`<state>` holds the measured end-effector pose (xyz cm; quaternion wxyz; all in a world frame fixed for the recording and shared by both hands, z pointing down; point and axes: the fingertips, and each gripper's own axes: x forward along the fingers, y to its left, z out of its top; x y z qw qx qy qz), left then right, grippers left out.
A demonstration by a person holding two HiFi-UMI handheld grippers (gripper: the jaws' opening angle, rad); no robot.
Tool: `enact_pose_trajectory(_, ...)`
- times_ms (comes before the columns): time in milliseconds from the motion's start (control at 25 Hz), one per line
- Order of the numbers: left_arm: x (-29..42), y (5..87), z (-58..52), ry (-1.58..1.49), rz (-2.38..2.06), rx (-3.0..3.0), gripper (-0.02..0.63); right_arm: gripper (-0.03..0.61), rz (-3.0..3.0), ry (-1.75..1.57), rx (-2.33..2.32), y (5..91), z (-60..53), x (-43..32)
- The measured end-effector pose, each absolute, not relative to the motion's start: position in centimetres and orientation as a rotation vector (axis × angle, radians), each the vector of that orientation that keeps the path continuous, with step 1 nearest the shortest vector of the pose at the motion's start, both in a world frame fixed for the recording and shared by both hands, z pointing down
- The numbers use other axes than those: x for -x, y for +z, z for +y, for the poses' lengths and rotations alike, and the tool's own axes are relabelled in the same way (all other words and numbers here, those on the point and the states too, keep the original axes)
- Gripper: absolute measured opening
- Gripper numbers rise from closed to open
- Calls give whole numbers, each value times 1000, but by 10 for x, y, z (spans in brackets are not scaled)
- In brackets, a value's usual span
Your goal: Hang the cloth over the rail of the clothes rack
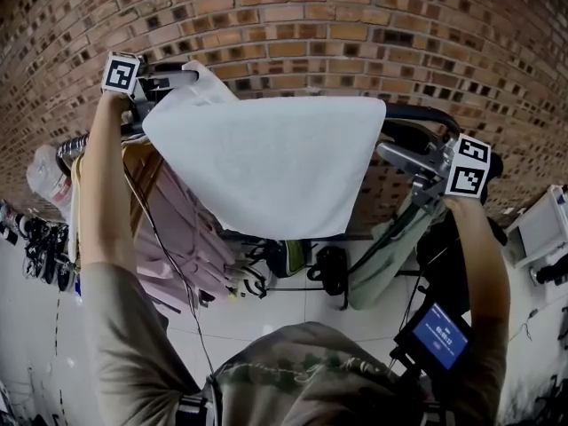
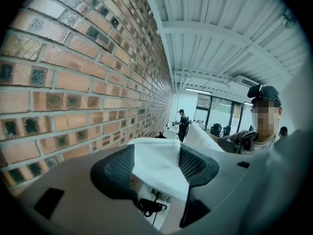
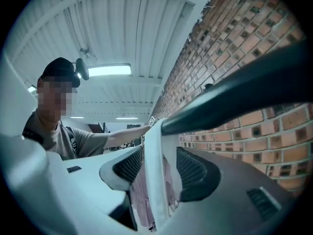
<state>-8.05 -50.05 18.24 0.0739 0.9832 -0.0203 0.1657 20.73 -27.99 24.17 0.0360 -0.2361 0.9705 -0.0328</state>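
Our left gripper (image 2: pixel 156 168) is clamped on the cloth (image 2: pixel 157 161): white fabric fills the space between its two meshed pads and spills forward over them. Our right gripper (image 3: pixel 157 170) has its jaws drawn in on a folded edge of the same cloth (image 3: pixel 155 180), which runs upright between the pads.

In the head view both arms are raised. The left gripper (image 1: pixel 170 78) pinches one upper corner, and the right gripper (image 1: pixel 390 153) meets the opposite side edge a little below the other upper corner. The cloth (image 1: pixel 266 162) hangs spread between them as one wide white sheet.

Just above the right gripper runs the dark rail (image 3: pixel 234 97) of the clothes rack. The cloth's top edge lies level with this rail (image 1: pixel 417 114), but we cannot tell whether it rests on it. Below the left gripper, pink garments (image 1: pixel 177 229) hang from the rack. They are bunched, so we cannot count them.

We count one cloth, one rail and two grippers, each carrying a cube of black-and-white square markers. Below the right gripper a small blue screen (image 1: pixel 439 335) shows white writing too small to read. No brand or label is legible anywhere.

A brick wall (image 1: pixel 311 25) stands beyond both grippers. Far ahead of the left gripper a second person (image 2: pixel 182 124) stands.
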Motion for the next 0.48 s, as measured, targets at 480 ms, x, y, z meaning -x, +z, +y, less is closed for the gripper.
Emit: enact_pose_trajectory(480, 72, 196, -488, 566, -46, -2923, 264, 18, 2988, -66, 579, 229, -275, -208)
